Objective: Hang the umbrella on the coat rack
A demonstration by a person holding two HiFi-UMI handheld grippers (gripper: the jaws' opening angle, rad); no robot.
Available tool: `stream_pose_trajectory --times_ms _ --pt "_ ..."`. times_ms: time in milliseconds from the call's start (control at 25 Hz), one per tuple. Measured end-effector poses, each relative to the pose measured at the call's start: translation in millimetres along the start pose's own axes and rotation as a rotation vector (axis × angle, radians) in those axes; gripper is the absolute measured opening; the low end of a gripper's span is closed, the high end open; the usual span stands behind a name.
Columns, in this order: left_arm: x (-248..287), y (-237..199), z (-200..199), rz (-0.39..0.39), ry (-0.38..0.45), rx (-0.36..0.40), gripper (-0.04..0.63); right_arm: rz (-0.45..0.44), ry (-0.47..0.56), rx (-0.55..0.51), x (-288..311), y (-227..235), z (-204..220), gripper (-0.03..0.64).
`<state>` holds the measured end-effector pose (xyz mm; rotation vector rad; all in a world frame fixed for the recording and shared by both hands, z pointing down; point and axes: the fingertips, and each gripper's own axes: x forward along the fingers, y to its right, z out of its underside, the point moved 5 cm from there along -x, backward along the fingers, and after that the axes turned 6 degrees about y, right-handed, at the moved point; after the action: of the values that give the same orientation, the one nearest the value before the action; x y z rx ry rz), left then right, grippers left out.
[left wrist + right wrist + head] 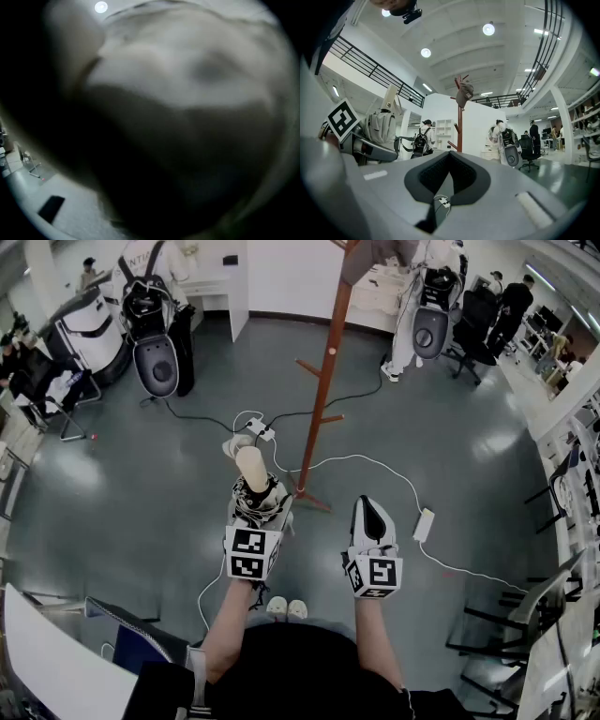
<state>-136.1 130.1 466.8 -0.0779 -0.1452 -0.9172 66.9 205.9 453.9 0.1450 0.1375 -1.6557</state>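
A glossy grey-green floor (pixel 112 484) shows bright patches of light under round ceiling lamps (pixel 488 29). White cables (pixel 375 463) and a power strip (pixel 261 430) lie on it. White walls (pixel 291 277), a black-railed upper gallery (pixel 370 70), a white shelf (pixel 443 127) and black office chairs (pixel 473 320) ring the hall.

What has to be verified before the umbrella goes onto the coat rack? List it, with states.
1. Umbrella held in the left gripper: ok, per the head view.
2. Grip checked in the left gripper view: cannot tell, fabric fills it.
3. Right gripper free, fingers together: ok.
4. Bare peg on the coat rack: ok; a cap hangs at the top.
5. Footing near the rack: not ok, cables and a power strip lie there.
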Motion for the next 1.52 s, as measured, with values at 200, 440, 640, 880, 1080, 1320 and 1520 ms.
stream_pose_trajectory --times_ms 200,440,640,880,1080,1320,1520 --pt "-1.7 3.2 1.3 0.006 -0.001 -0.001 0.301 -0.005 0.003 0.0 -0.9 -0.3 -1.9 0.005" --pt "-3.9 1.6 0.9 0.017 -0.001 -0.004 0.301 -0.01 0.006 -0.005 -0.6 -5.7 -5.0 0.005" --pt "-2.3 0.8 0.6 0.03 -0.005 -0.006 0.301 -0.002 0.01 0.006 -0.3 -7.3 -5.8 0.005" --pt "-0.8 -3.3 0.7 0.041 -0.006 -0.007 0.301 0.009 0.029 0.043 2.3 -7.5 -5.0 0.006" --pt "3.5 -18.4 -0.9 0.049 0.001 -0.017 0.301 0.017 0.021 0.04 13.3 -16.2 -3.4 0.006" --pt "9.0 -25.2 1.2 0.075 -0.003 -0.01 0.301 0.014 0.007 0.039 14.7 -30.0 5.0 0.006" --pt "26.8 -32.0 -2.1 0.095 -0.013 -0.007 0.301 0.016 -0.013 0.043 29.6 -26.9 11.1 0.006"
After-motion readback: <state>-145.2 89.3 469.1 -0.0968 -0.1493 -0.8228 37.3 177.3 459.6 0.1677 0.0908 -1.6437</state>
